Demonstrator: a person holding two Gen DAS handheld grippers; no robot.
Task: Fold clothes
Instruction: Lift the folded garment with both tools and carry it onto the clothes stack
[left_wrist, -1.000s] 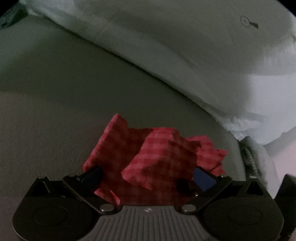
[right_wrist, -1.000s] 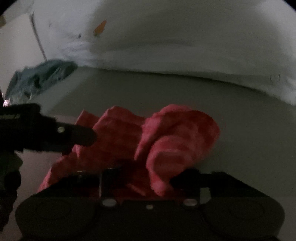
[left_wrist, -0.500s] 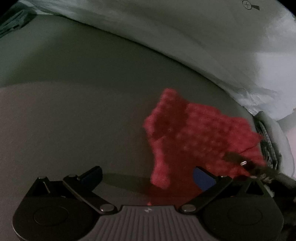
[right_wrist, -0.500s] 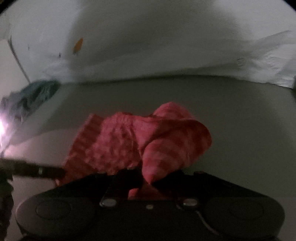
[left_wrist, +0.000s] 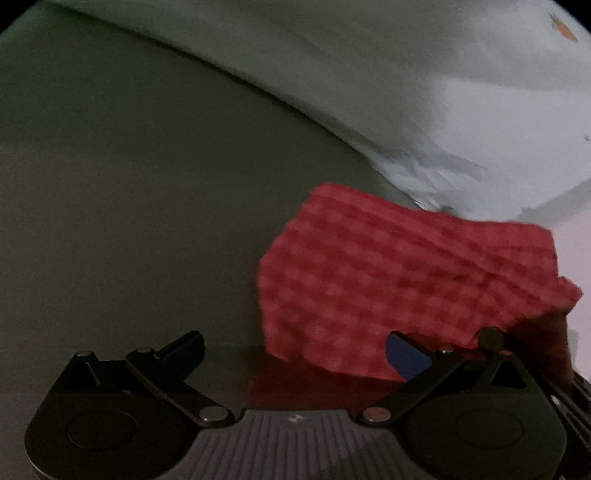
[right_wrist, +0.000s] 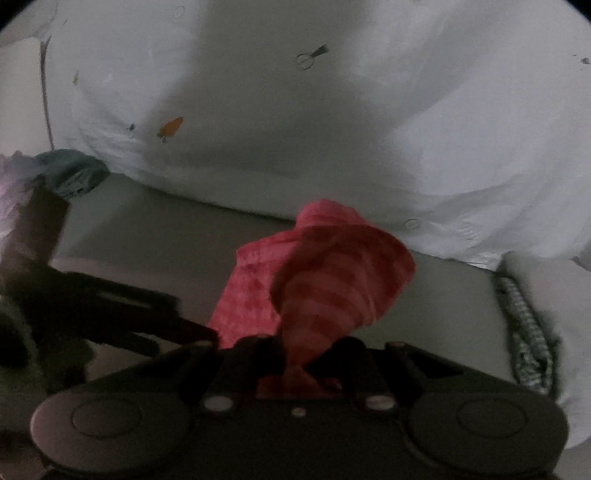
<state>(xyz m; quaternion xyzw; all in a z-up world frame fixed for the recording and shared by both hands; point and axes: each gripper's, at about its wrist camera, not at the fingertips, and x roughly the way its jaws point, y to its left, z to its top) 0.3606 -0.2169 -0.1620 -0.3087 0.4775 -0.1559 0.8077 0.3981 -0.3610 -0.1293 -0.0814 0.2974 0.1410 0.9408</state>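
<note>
The red checked cloth (right_wrist: 332, 280) hangs bunched above the grey bed surface (left_wrist: 129, 184), pinched at its lower fold by the right gripper (right_wrist: 295, 360), whose jaws are clamped on it. In the left view the cloth (left_wrist: 406, 288) spreads right of the left gripper (left_wrist: 295, 347), whose jaws stand apart, holding nothing. Bare grey surface lies to the left; a white duvet (right_wrist: 332, 129) borders the far edge.

I see the red checked cloth (left_wrist: 406, 280) as soft woven fabric, matt and creased. My left gripper (left_wrist: 295, 350) is matt black plastic with ribbed grey housing, shiny metal rivets and blue pads (left_wrist: 406, 356). The grey sheet (left_wrist: 129, 184) looks smooth and dull; the white quilt (right_wrist: 332, 129) is soft, rumpled cotton.
</note>
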